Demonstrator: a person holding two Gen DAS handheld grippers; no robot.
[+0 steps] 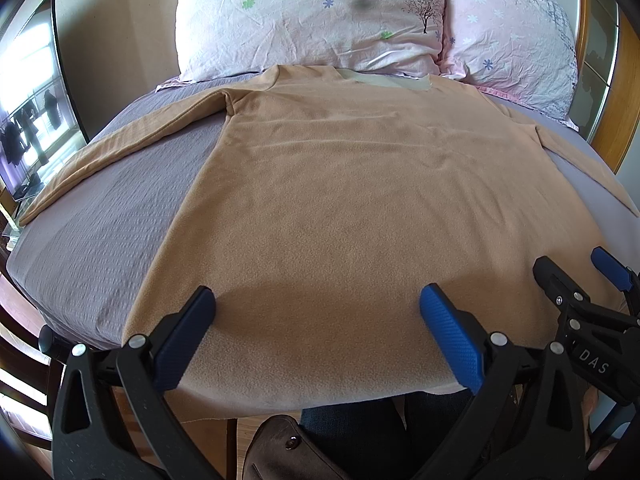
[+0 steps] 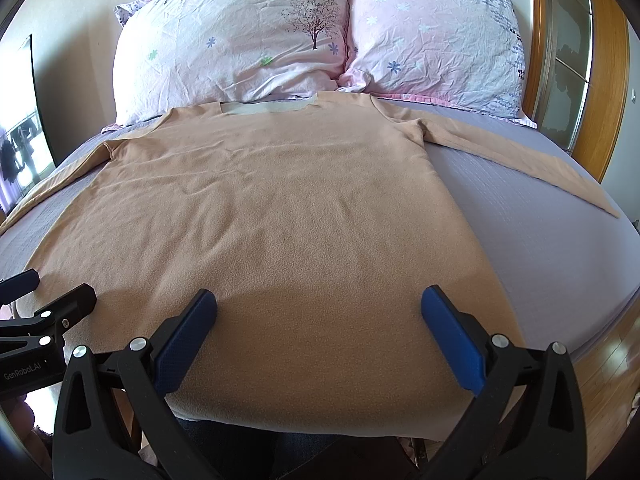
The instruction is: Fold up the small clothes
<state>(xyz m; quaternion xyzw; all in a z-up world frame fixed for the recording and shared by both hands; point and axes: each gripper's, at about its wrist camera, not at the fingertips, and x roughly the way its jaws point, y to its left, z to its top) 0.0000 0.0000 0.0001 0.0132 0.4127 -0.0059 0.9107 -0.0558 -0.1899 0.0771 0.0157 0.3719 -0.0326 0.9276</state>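
Left gripper [image 1: 318, 304] sits nearest in the left wrist view, jaws spread wide, nothing between them, blue pads [image 1: 448, 332] over the hem of the tan long-sleeve shirt [image 1: 340, 184]. We see the shirt lying flat on the grey bedsheet [image 1: 104, 232], collar toward the two floral pillows [image 1: 304, 16], near hem hanging over the bed edge. Its right sleeve is mostly cut off behind the right gripper [image 1: 580, 276], which enters at the frame's right edge; white letters "DAS" read on its body, the rest is hidden. Dark trousers and a brown item below the hem are hard to make out.

Right wrist view: right gripper [image 2: 319, 304] also wide apart, holding nothing, over the shirt [image 2: 280, 208] hem. Both sleeves spread outward; the left one runs out of frame. Left gripper [image 2: 52, 300] pokes in at the left edge, body marked "GenRobot.AI"; we cannot tell its opening from here. Pillows [image 2: 240, 40] behind the collar, wooden frame [image 2: 612, 80] at right.
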